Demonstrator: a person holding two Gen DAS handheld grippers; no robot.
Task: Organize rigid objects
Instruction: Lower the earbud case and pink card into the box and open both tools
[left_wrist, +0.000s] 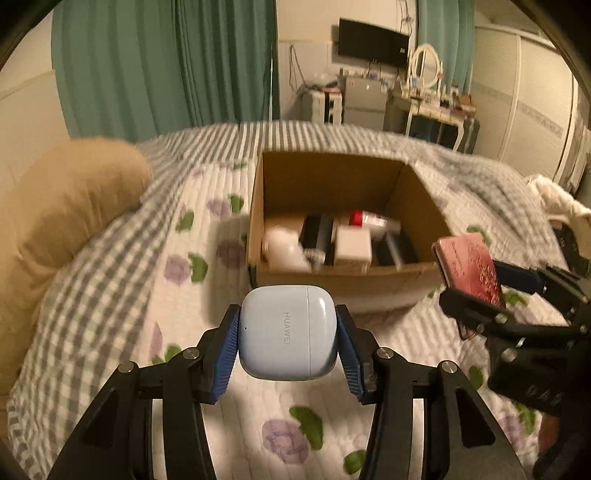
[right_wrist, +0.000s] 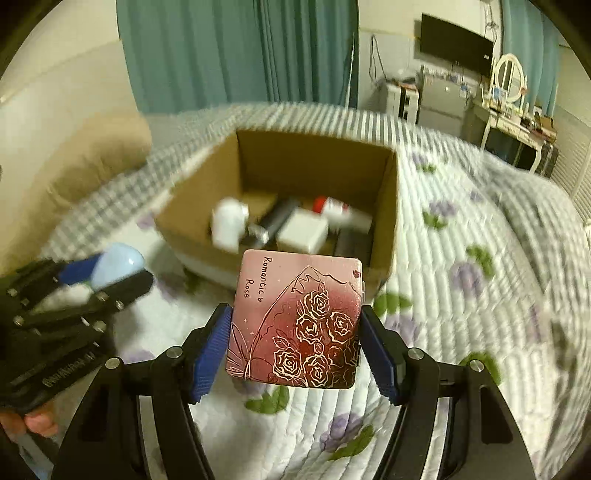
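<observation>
My left gripper is shut on a pale blue earbud case, held above the bed just in front of an open cardboard box. My right gripper is shut on a pink square case with gold roses, also held above the bed in front of the box. The pink case shows in the left wrist view at the right. The blue case shows in the right wrist view at the left. The box holds several items, among them a white bottle and a white block.
The box sits on a quilted bedspread with purple flowers. A tan pillow lies at the left. Green curtains, a wall television and a dressing table stand beyond the bed.
</observation>
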